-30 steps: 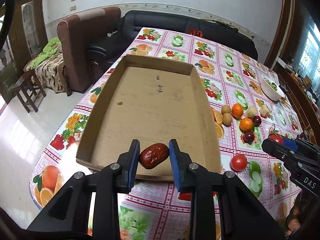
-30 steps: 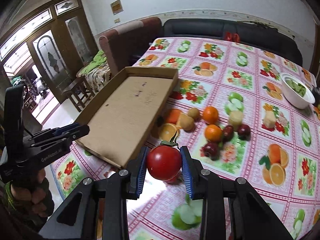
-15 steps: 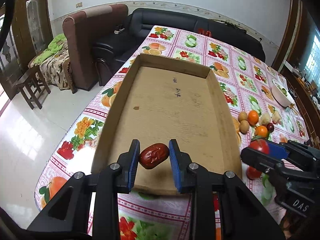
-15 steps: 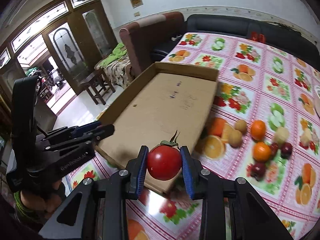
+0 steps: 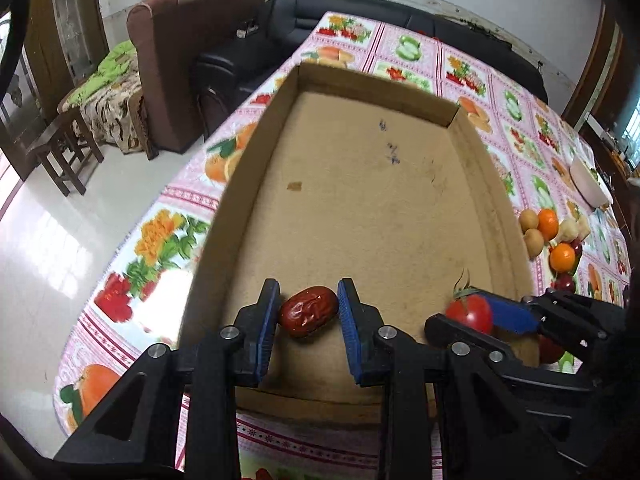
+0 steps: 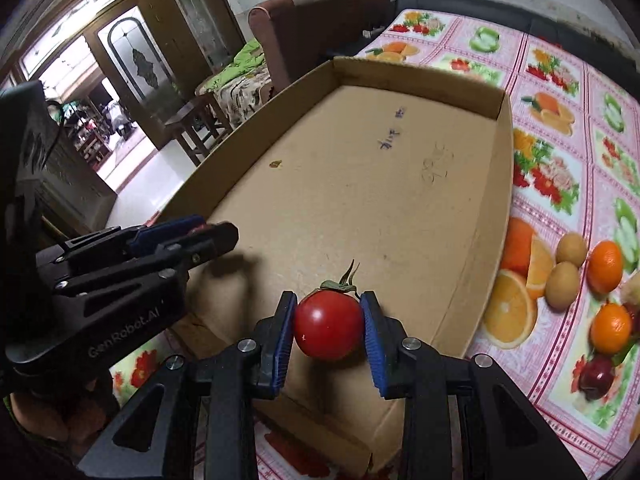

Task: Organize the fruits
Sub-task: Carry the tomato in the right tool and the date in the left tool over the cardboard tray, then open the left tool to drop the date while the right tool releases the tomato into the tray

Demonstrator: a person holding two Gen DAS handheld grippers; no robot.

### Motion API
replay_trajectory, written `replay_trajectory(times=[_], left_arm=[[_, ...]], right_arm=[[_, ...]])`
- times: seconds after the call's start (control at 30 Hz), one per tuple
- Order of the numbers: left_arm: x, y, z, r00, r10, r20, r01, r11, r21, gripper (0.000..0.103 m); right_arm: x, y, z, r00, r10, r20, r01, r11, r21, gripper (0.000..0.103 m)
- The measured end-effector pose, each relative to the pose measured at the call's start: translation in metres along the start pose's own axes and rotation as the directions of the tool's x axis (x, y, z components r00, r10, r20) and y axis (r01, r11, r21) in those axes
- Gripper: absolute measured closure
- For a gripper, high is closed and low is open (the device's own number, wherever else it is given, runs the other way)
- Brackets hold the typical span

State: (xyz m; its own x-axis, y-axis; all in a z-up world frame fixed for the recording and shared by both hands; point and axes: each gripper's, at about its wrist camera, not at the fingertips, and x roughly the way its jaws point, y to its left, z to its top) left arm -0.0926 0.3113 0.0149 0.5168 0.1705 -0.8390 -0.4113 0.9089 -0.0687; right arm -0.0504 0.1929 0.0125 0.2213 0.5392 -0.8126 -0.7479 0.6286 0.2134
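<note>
**Two fruits held over the cardboard tray**

The loose fruit pile at 3 o'clock is partly cut off and blurred. The left gripper clamps a wrinkled, dark red jujube; the right gripper clamps a glossy, green-stemmed tomato. Both hang above the cardboard tray, near its 6 o'clock wall.

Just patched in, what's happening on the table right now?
A person is sorting fruit with two handheld tongs. The left tongs are shut on a wrinkled red date, and the right tongs are shut on a red tomato. Both fruits hang over the near end of the shallow cardboard tray, which has nothing lying in it. More loose fruit, oranges among it, lies on the fruit-print tablecloth beside the tray.
</note>
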Motion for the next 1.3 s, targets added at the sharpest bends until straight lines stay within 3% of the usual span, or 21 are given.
replay_trajectory(times=[0.07,0.2,0.27,0.33,0.43,0.53,0.83,1.13,1.23,1.3], left_arm=[[0.001,-0.002,-0.001,1.000,0.030,0.006,-0.030,0.999,0.015,0.075],[0.000,-0.003,-0.001,1.000,0.022,0.007,-0.022,1.000,0.008,0.073],[-0.001,-0.002,-0.001,1.000,0.011,0.010,-0.011,1.000,-0.003,0.068],[-0.004,-0.001,0.000,1.000,-0.001,0.013,0.001,1.000,-0.012,0.062],[-0.009,0.000,0.001,1.000,-0.007,0.016,0.008,1.000,-0.026,0.061],[-0.015,-0.002,0.003,1.000,-0.013,0.027,0.013,0.999,-0.036,0.052],[-0.034,-0.009,-0.003,0.998,0.013,0.058,-0.010,0.999,-0.051,0.050],[-0.045,-0.029,-0.012,0.995,0.064,0.070,-0.059,0.996,-0.073,0.050],[-0.051,-0.040,-0.016,0.994,0.064,0.091,-0.059,0.996,-0.061,0.050],[-0.055,-0.051,-0.019,0.993,0.066,0.097,-0.062,0.997,-0.043,0.050]], right_arm=[[0.002,0.003,0.000,1.000,-0.010,-0.010,0.010,1.000,-0.015,0.069],[0.003,0.006,-0.002,0.999,-0.031,-0.018,0.030,0.998,-0.049,0.068],[0.002,0.006,-0.002,0.999,-0.028,-0.016,0.027,0.998,-0.048,0.064],[0.000,0.005,-0.002,0.999,-0.037,-0.006,0.037,0.998,-0.048,0.051],[-0.005,0.002,-0.002,0.999,-0.038,0.010,0.039,0.998,-0.043,0.048],[-0.012,0.002,-0.001,0.999,-0.040,0.024,0.041,0.998,-0.043,0.048],[-0.056,-0.013,-0.013,0.994,-0.025,0.105,0.025,1.000,0.004,0.048],[-0.113,-0.047,-0.041,0.980,-0.073,0.188,0.051,0.991,0.120,0.047],[-0.135,-0.058,-0.057,0.968,-0.108,0.227,0.073,0.985,0.157,0.036],[-0.149,-0.066,-0.070,0.957,-0.149,0.250,0.104,0.978,0.183,0.035]])
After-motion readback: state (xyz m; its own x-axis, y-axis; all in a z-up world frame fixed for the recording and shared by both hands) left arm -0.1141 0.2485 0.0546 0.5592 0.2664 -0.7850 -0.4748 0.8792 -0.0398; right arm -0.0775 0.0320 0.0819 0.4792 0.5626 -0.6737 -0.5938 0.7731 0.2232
